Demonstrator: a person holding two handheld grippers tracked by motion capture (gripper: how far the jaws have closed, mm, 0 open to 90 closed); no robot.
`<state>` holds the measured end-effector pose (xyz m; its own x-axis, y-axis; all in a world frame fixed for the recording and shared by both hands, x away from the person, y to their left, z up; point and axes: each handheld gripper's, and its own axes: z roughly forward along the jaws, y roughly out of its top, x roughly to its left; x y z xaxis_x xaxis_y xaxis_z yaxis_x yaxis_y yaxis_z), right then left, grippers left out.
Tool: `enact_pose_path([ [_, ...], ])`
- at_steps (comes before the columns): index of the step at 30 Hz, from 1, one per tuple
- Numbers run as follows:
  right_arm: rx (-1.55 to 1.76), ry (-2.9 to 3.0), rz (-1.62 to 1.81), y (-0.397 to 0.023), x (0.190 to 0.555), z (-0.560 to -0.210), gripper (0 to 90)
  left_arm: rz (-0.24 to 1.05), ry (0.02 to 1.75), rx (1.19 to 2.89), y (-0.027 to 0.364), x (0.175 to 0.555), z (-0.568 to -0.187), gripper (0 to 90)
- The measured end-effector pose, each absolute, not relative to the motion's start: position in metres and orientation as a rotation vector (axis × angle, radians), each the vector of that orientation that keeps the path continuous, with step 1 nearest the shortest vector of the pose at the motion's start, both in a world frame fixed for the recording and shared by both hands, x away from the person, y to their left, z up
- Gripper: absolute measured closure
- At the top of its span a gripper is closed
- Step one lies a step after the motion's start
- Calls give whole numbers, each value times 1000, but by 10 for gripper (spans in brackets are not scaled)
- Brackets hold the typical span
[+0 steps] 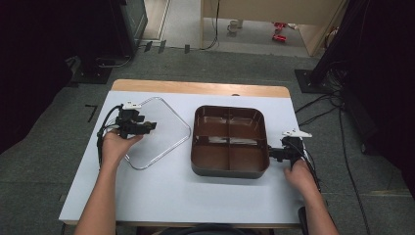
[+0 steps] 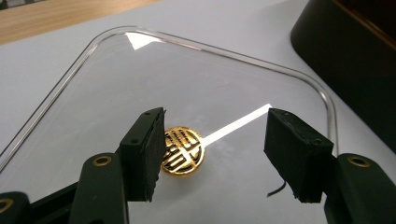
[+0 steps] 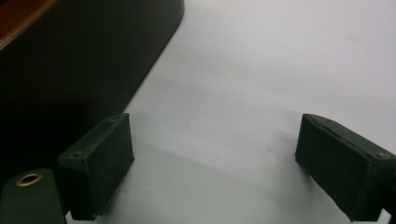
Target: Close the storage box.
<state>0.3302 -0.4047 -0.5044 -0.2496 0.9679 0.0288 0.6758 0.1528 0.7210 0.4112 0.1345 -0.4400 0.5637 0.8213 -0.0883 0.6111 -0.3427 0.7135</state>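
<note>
At frame centre, the brown four-compartment tray (image 1: pixel 229 142) is sitting on the white table (image 1: pixel 171 191). The left gripper (image 2: pixel 215 154) is hovering released over the clear lid (image 1: pixel 156 132) left of it, jaws straddling the lid's gold emblem (image 2: pixel 183 150). The right gripper (image 3: pixel 215 168) is resting released, beside the tray's lower-right corner.

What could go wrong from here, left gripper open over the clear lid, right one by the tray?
1. The left gripper stands open around the small gold knob on the clear lid; only one pad is near it, so closing may be off-centre and slip.
2. The right gripper, open beside the brown tray, could nudge it.
</note>
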Motion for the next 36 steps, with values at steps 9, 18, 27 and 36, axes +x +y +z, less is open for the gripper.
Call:
enact_pose_path([
  [9, 1564, 1991, 876, -405, 330, -504, 106, 405, 1188, 2068, 139, 415, -455, 418],
  [18, 1565, 1990, 876, -405, 330, -504, 106, 413, 1216, 2073, 140, 416, -467, 461],
  [27, 1562, 1990, 877, -405, 330, -504, 106, 422, 1223, 2086, 138, 416, -476, 541],
  [36, 1563, 1990, 877, -405, 330, -504, 106, 412, 1223, 2069, 139, 416, -477, 583],
])
